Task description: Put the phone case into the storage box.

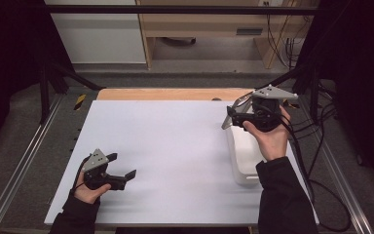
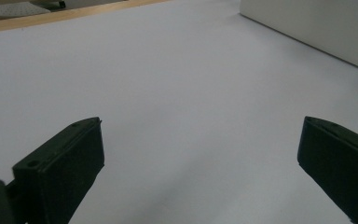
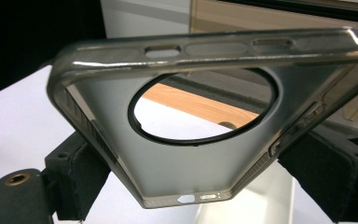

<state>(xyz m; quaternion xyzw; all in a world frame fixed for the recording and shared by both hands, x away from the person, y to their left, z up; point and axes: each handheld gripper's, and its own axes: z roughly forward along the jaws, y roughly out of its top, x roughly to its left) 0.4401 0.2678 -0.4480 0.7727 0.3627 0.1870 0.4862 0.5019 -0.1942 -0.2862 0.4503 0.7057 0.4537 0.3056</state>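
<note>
Above the white box (image 1: 243,151), right hand-held gripper (image 1: 229,117) clamping a phone case (image 3: 205,140), left hand-held gripper (image 1: 124,165) wide open, empty.

No readable text, label, brand, number or sign anywhere in the three views.

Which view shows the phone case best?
The right gripper view: the phone case is close up, clamped between the right gripper's jaws, its round camera hole clear. In the high view it is a small pale sliver above the white bin.
</note>
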